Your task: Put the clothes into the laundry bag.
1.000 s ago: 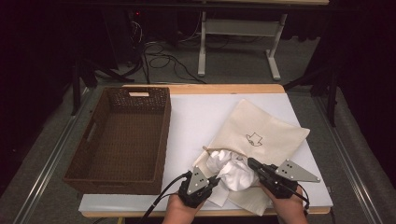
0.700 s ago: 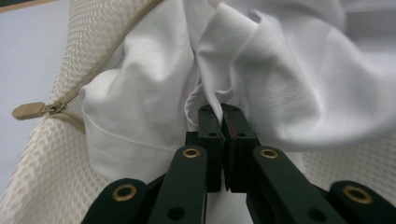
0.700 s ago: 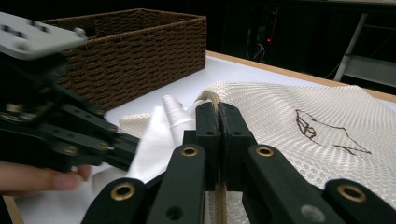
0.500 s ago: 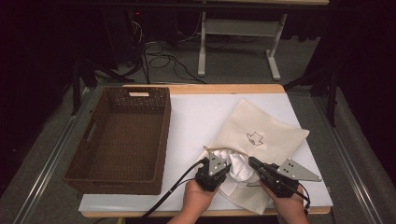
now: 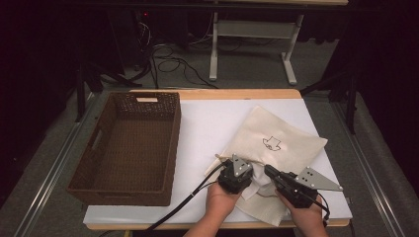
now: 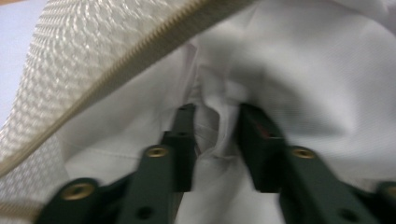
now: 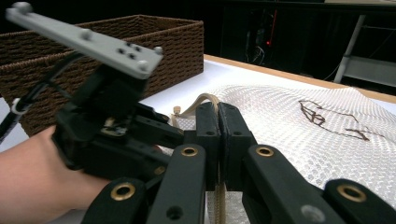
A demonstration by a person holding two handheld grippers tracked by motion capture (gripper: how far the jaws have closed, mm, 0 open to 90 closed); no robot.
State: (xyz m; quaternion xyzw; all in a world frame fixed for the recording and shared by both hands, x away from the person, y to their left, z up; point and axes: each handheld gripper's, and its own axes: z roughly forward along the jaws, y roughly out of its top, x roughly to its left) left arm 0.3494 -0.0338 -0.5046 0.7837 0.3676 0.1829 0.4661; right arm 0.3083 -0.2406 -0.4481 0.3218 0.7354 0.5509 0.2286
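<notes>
Left gripper [image 5: 245, 169] now further right than before, at mouth of mesh bag [image 5: 276, 148]; jaws just opening, narrow gap, fold of white cloth [image 6: 299, 70] between them, seemingly loose, view blurred. Bag lies on white table [image 5: 212, 123], right of wicker basket [image 5: 131, 143]. Right gripper [image 7: 218, 126] clamped on bag's zipper edge [image 7: 198, 103].

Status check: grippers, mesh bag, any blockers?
Left gripper inside mesh bag, jaws just opening, white cloth between. Right gripper shut on bag's zipper edge. Wicker basket clear left.
</notes>
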